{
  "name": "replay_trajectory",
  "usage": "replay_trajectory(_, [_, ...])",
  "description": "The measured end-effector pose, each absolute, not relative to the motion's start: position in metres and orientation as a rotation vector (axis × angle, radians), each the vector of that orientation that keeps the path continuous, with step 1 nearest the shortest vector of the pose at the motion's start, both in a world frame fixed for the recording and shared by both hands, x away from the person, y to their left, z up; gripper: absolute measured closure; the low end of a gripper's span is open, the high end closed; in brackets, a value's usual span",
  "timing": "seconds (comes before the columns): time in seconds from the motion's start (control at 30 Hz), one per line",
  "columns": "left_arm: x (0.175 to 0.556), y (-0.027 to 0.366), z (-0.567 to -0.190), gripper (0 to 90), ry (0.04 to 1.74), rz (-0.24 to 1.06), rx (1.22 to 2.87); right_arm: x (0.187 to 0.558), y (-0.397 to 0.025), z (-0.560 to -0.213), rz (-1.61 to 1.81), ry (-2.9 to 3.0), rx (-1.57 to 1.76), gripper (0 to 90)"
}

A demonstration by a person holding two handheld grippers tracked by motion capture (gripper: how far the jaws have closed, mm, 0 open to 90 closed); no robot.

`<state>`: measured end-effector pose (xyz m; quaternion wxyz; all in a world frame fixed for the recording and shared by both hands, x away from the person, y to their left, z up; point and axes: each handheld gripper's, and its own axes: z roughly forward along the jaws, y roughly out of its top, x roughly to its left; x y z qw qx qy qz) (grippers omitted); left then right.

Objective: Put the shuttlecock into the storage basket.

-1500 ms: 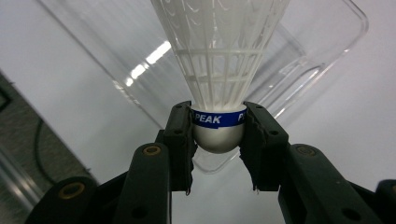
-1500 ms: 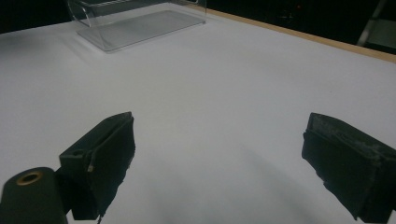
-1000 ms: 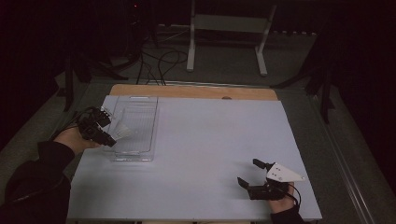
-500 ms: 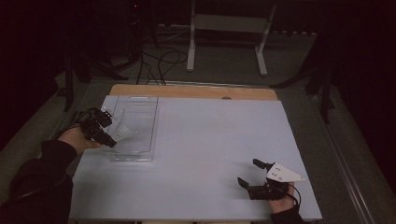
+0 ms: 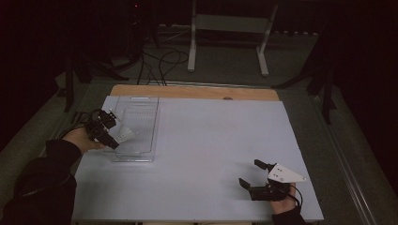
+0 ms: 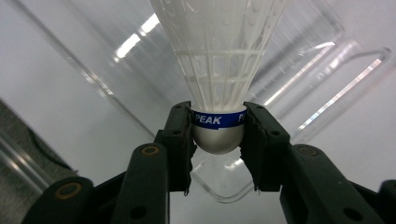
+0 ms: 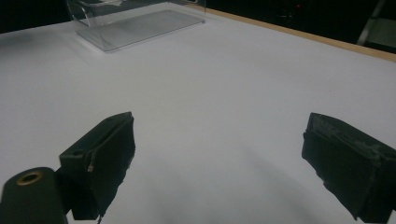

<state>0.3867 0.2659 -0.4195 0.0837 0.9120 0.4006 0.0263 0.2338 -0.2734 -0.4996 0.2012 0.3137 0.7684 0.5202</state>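
Over the clear tray (image 5: 141,123) near the tabletop's (image 5: 211,140) left edge, our left hand-held gripper (image 6: 218,140) clamps a white shuttlecock (image 6: 218,70); our right hand-held gripper (image 5: 252,174) rests apart at the near right corner.

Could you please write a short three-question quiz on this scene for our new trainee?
1. True or false: the left gripper is shut on the shuttlecock.
2. The right gripper's jaws are: A) open, B) shut on a ball, C) holding the tray.
3. Fill in: the shuttlecock is held over the clear ____.

Key: 1 true; 2 A; 3 tray.
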Motion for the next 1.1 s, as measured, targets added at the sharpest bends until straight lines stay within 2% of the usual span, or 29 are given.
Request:
replay_trajectory(0.17, [0.388,0.262,-0.412,49.8,1.221,0.116,2.706,0.234,-0.273,-0.500,1.452,2.148,0.876,9.2])
replay_trajectory(0.5, [0.385,0.257,-0.405,29.9,1.226,0.129,2.692,0.234,-0.273,-0.500,1.452,2.148,0.877,9.2])
replay_trajectory(0.8, [0.383,0.253,-0.403,2.1,1.225,0.120,2.641,0.234,-0.273,-0.500,1.451,2.147,0.876,9.2])
replay_trajectory(1.1, [0.380,0.251,-0.399,0.0,1.095,0.100,2.511,0.234,-0.273,-0.499,1.454,2.146,0.875,9.2])
